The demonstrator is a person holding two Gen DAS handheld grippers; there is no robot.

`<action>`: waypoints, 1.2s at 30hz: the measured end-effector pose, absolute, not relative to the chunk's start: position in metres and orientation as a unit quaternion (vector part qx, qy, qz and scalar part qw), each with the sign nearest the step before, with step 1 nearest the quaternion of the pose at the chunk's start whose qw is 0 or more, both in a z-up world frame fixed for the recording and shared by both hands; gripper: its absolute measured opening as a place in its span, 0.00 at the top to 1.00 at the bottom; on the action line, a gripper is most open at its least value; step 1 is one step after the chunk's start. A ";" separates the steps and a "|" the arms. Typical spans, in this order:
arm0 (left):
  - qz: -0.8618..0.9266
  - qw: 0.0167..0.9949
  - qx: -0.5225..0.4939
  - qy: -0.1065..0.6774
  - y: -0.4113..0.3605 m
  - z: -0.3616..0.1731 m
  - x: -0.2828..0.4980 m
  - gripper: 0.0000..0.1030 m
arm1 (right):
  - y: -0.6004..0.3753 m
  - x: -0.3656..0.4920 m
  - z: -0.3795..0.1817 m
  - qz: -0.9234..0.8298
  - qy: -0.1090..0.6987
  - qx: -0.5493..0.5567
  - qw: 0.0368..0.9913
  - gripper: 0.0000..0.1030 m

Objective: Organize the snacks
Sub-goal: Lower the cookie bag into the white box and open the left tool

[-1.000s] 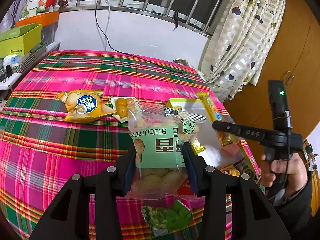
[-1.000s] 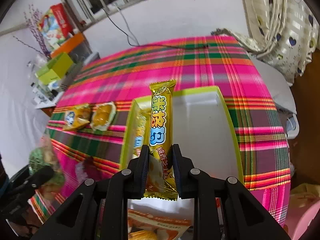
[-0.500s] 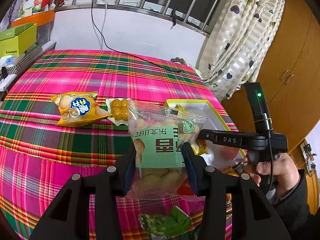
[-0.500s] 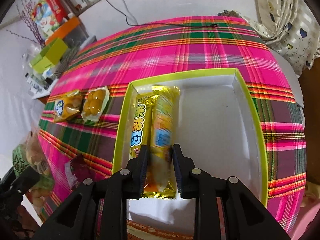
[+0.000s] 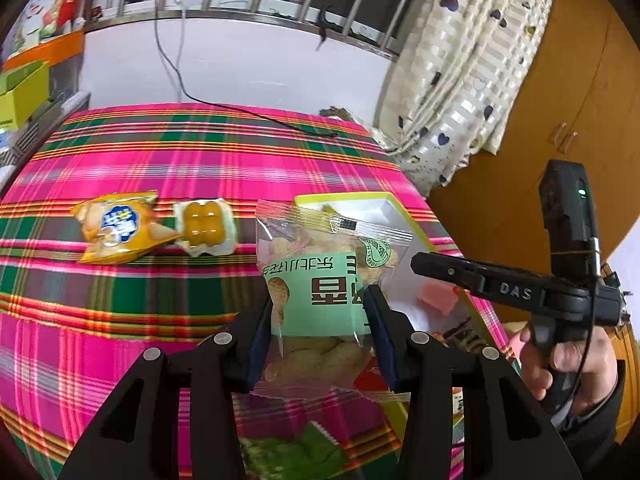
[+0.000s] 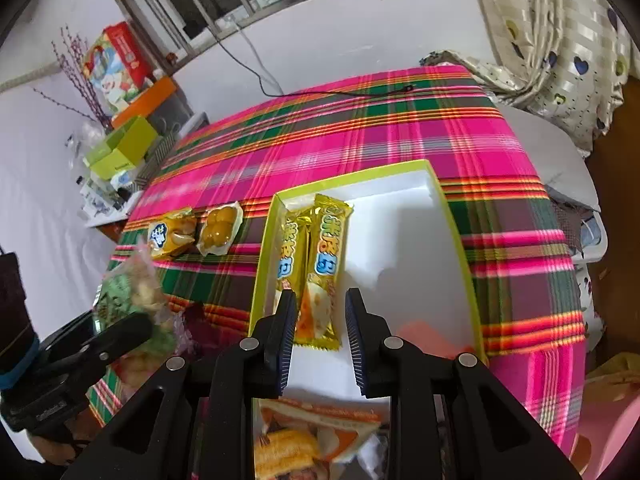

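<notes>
My left gripper [image 5: 318, 300] is shut on a clear snack bag with a green label [image 5: 320, 280], held above the plaid table near the box. My right gripper [image 6: 320, 300] is open above the white box with a lime rim [image 6: 456, 216]. Two yellow snack bars [image 6: 326, 256] lie side by side along the box's left wall, the nearer one just beyond my right fingertips. The right gripper also shows in the left wrist view [image 5: 424, 262]. The held bag shows at the left of the right wrist view [image 6: 132, 288].
A yellow chip packet [image 5: 116, 232] and a packet of yellow round sweets [image 5: 204, 228] lie on the plaid cloth [image 5: 200, 160] left of the box. More snack packets lie at the near edge [image 6: 304, 440]. A pink thing [image 5: 436, 298] lies in the box. A cable crosses the far cloth.
My right gripper lowered the yellow bar into the box beside the other bar, then opened and let it go. My left gripper still holds the green-label bag.
</notes>
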State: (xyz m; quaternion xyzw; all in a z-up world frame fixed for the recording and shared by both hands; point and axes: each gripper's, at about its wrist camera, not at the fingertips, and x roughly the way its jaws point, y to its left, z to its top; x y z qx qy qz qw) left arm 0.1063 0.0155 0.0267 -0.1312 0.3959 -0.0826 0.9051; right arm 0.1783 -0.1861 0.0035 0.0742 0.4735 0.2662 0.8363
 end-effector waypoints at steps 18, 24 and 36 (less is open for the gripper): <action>-0.146 0.877 -0.062 0.453 -0.067 -0.001 0.150 0.55 | -0.261 0.158 -0.005 0.241 0.457 0.140 0.845 0.78; -0.169 0.862 -0.034 0.476 -0.086 -0.013 0.161 0.55 | -0.274 0.157 -0.010 0.236 0.458 0.152 0.844 0.78; -0.220 0.833 -0.016 0.508 -0.097 -0.018 0.161 0.42 | -0.276 0.155 -0.010 0.243 0.456 0.157 0.842 0.78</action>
